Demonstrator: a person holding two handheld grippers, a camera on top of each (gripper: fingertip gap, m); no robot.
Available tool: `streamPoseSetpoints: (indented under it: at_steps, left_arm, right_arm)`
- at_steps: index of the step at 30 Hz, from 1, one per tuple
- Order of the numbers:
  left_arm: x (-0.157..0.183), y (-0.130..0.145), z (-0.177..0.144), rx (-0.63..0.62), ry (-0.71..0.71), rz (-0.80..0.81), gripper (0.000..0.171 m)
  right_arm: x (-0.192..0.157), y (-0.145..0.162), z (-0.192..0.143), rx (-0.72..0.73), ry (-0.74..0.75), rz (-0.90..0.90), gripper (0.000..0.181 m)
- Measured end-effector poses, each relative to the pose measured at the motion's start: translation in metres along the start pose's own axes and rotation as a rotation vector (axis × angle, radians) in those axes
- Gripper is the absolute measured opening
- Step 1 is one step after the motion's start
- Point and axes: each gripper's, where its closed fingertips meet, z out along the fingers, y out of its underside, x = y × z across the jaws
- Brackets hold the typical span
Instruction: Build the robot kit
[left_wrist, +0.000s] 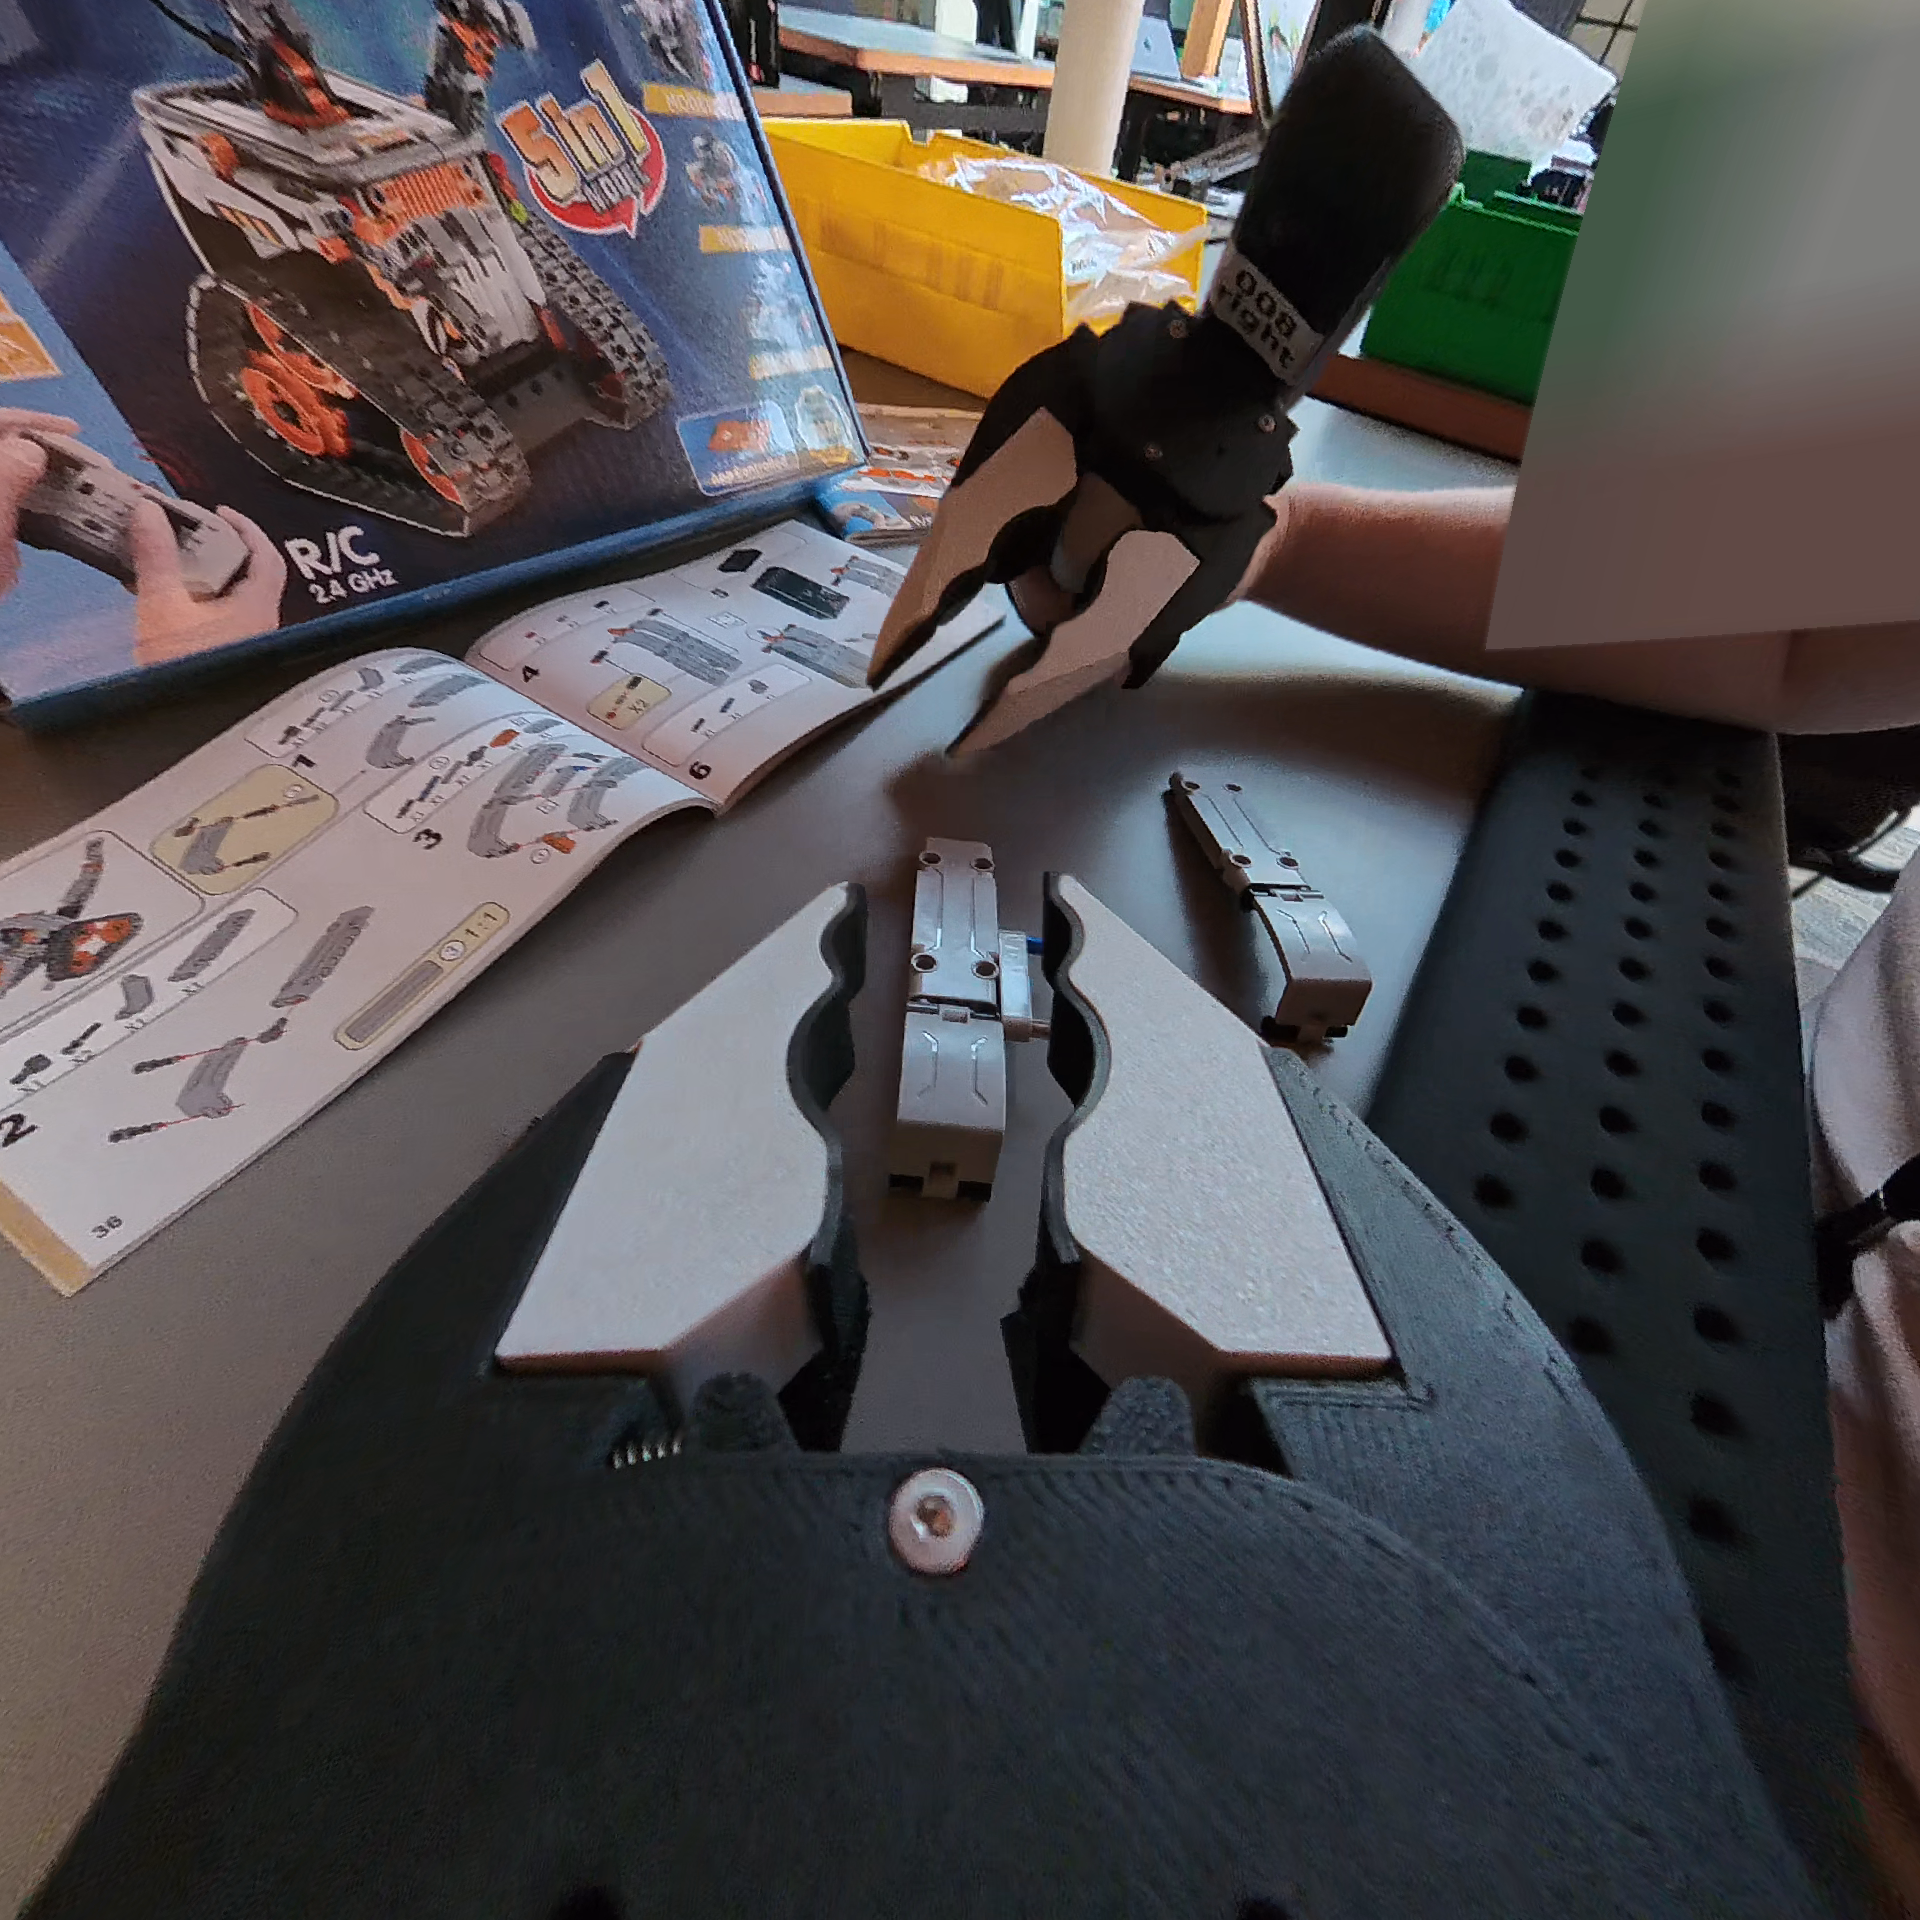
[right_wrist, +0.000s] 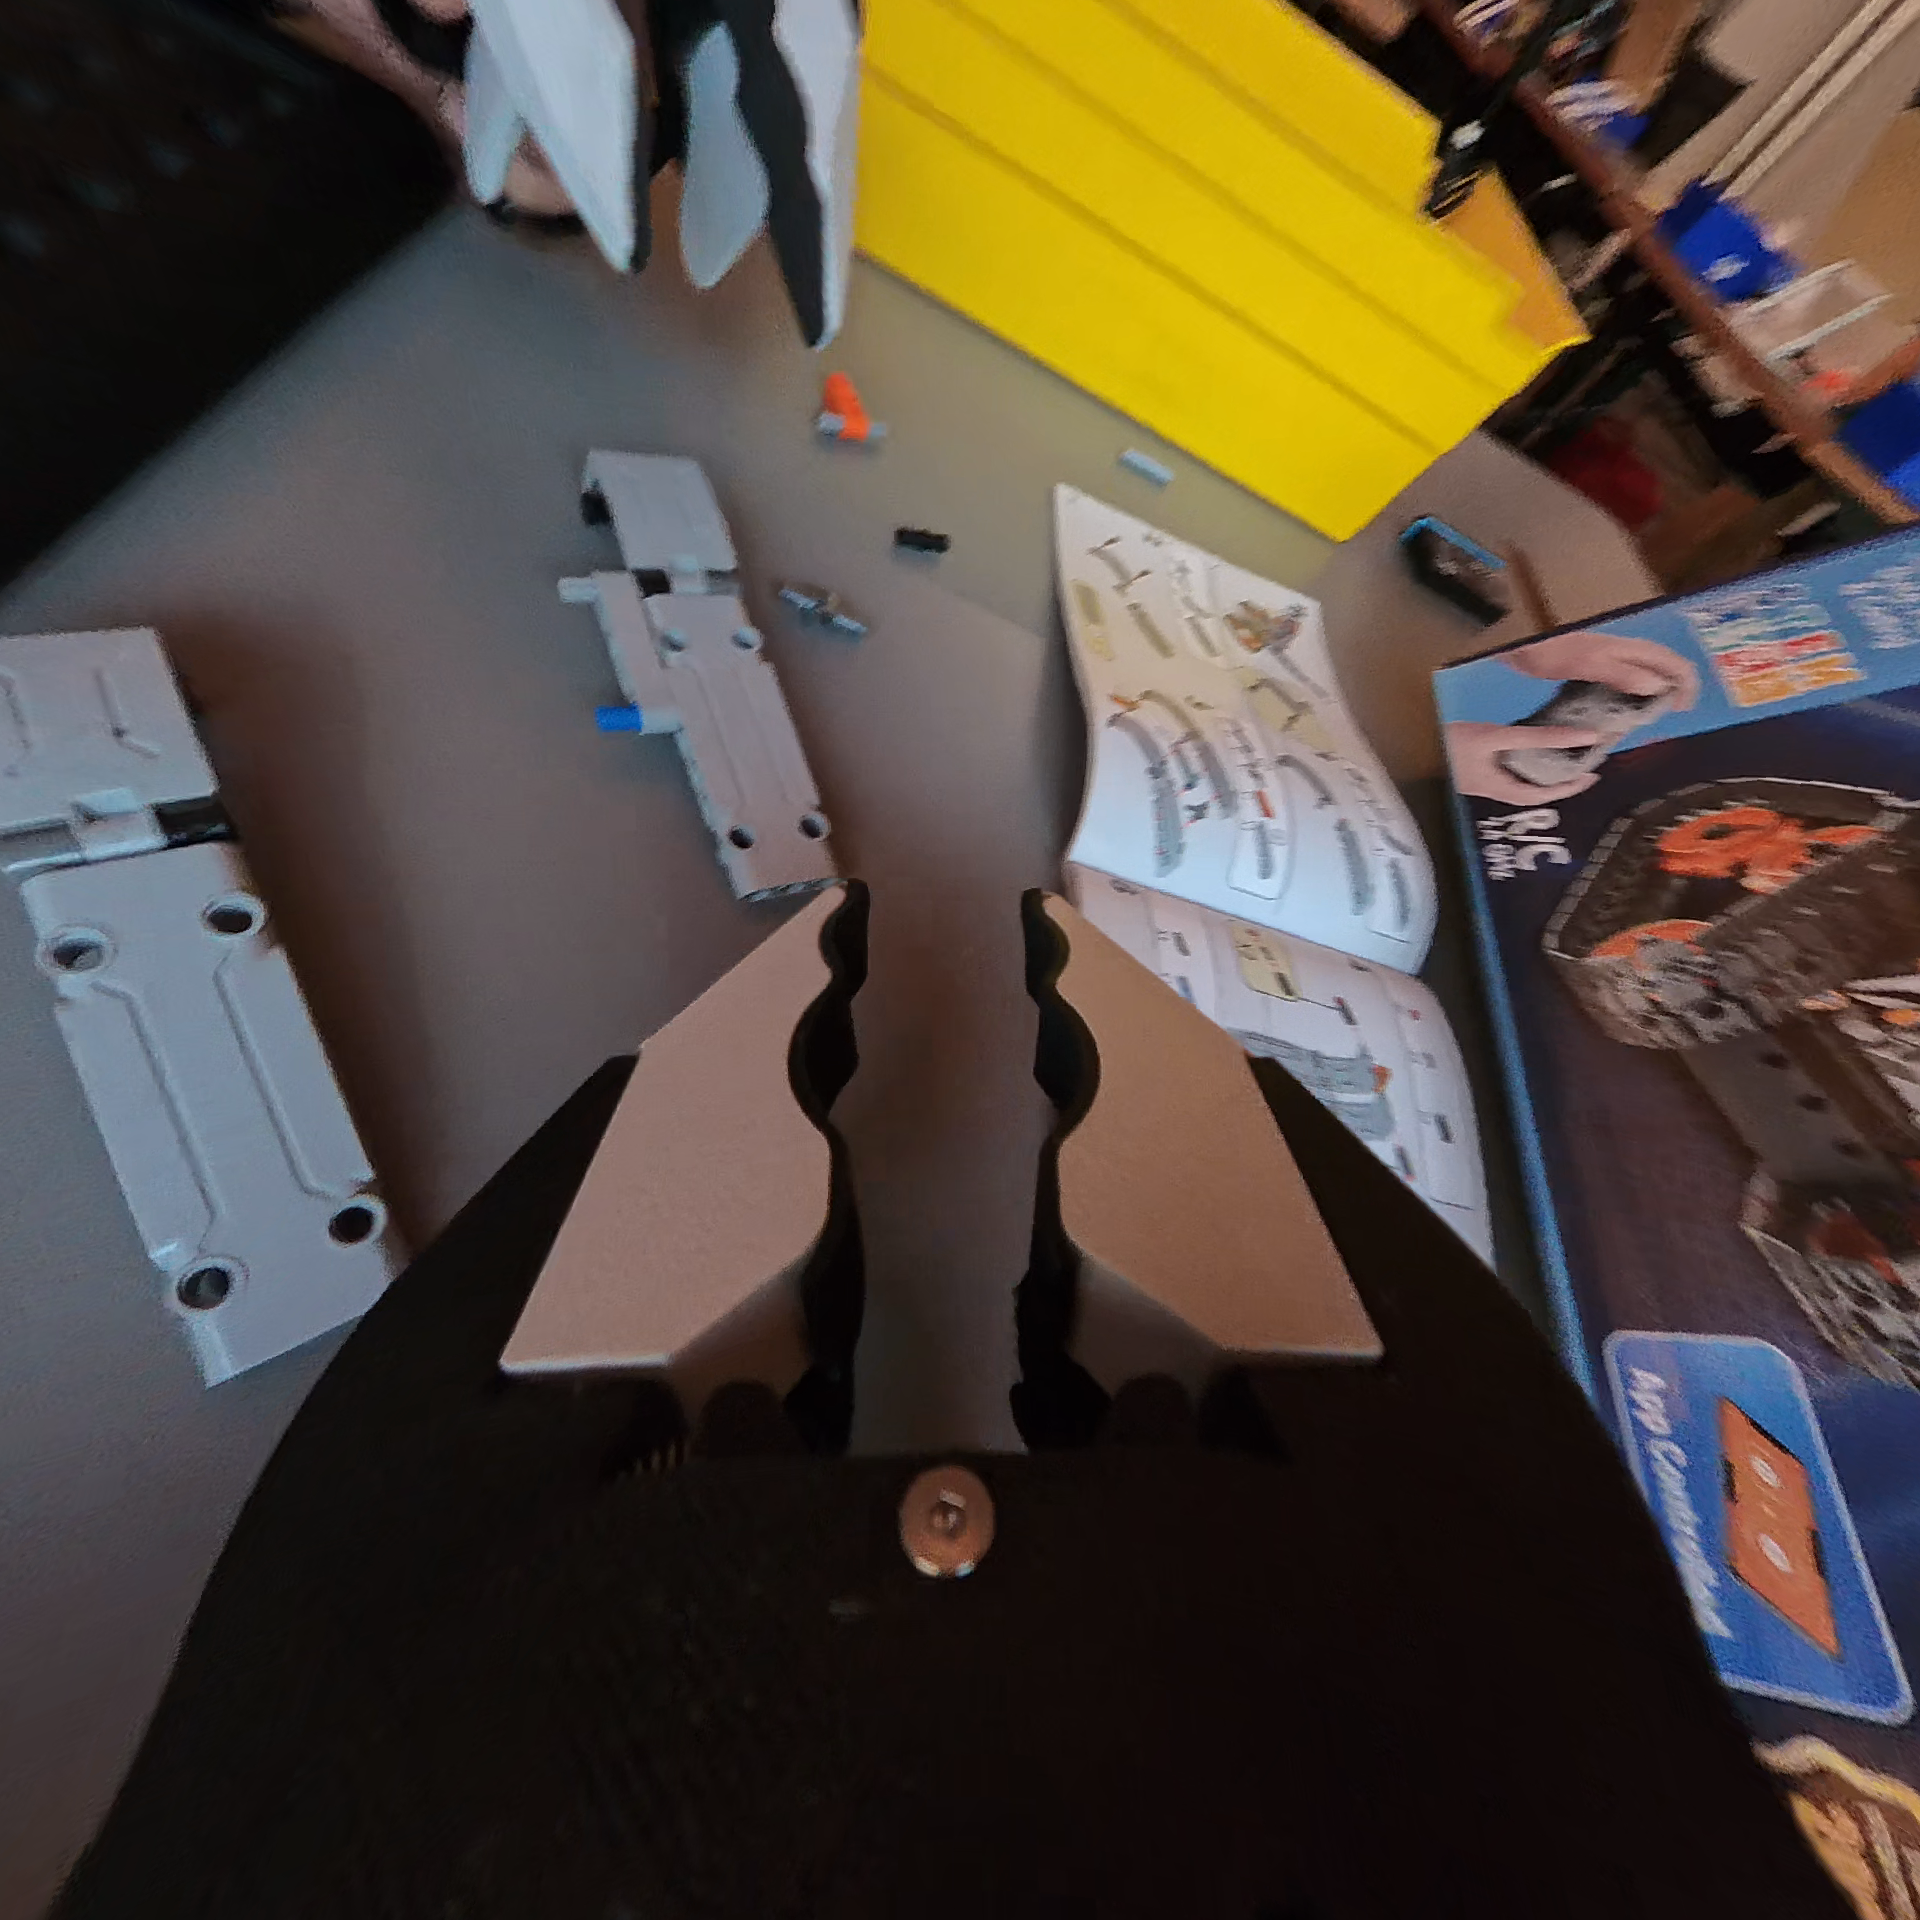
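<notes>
My left gripper (left_wrist: 951, 902) is open and empty. A grey two-panel brick assembly (left_wrist: 951, 1023) with a blue pin lies on the dark table and shows between the left fingers without touching them. It also shows in the right wrist view (right_wrist: 712, 681). A second grey panel assembly (left_wrist: 1270, 920) lies to its right, and at the left of the right wrist view (right_wrist: 177, 1039). My right gripper (right_wrist: 943, 899) is open and empty, held above the table past the assemblies (left_wrist: 920, 712). The left gripper (right_wrist: 675, 239) hangs at the top of the right wrist view.
An open instruction booklet (left_wrist: 395, 831) (right_wrist: 1247, 790) lies beside a blue toy box (left_wrist: 395, 312) (right_wrist: 1714, 1039). A yellow bin (left_wrist: 987, 260) (right_wrist: 1195, 260) stands behind. Small loose parts, one orange (right_wrist: 847, 410) and one black (right_wrist: 920, 540), lie on the table. A black perforated surface (left_wrist: 1610, 1039) borders the right. Left tips to right tips: about 11 cm.
</notes>
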Motion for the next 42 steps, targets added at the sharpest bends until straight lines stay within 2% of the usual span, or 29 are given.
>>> streamPoseSetpoints:
  at_steps: [2, 4, 5, 7, 12, 16, 24, 33, 42]
  left_arm:
    - [-0.001, -0.001, -0.002, 0.016, -0.008, -0.006, 0.027]
    - [0.003, 0.0, -0.003, 0.025, 0.006, -0.01, 0.023]
    - [0.004, 0.0, -0.003, 0.025, 0.01, -0.005, 0.022]
    - [0.006, 0.001, -0.001, 0.018, 0.007, 0.024, 0.02]
    - [0.007, 0.012, 0.007, -0.046, 0.018, 0.076, 0.019]
    - [0.009, 0.022, 0.014, -0.112, 0.012, 0.133, 0.023]
    - [0.005, 0.027, 0.013, -0.141, -0.027, 0.147, 0.032]
    - [0.0, 0.046, 0.017, -0.268, -0.096, 0.226, 0.035]
    - [-0.001, 0.047, 0.017, -0.271, -0.108, 0.236, 0.034]
  right_arm:
    - [0.015, -0.005, -0.005, 0.04, 0.13, -0.017, 0.022]
    - [0.037, -0.017, -0.018, 0.133, 0.356, -0.092, 0.013]
    - [0.038, -0.027, -0.023, 0.185, 0.413, -0.17, 0.006]
    - [0.04, -0.034, -0.026, 0.171, 0.491, -0.285, 0.0]
    - [0.034, -0.015, -0.005, 0.04, 0.454, -0.37, 0.0]
    - [0.03, -0.011, 0.0, 0.016, 0.434, -0.402, 0.0]
    - [0.032, -0.007, 0.0, 0.011, 0.42, -0.367, 0.0]
    - [0.03, -0.005, 0.002, 0.006, 0.405, -0.368, 0.0]
    - [0.031, -0.005, 0.001, 0.006, 0.405, -0.363, 0.0]
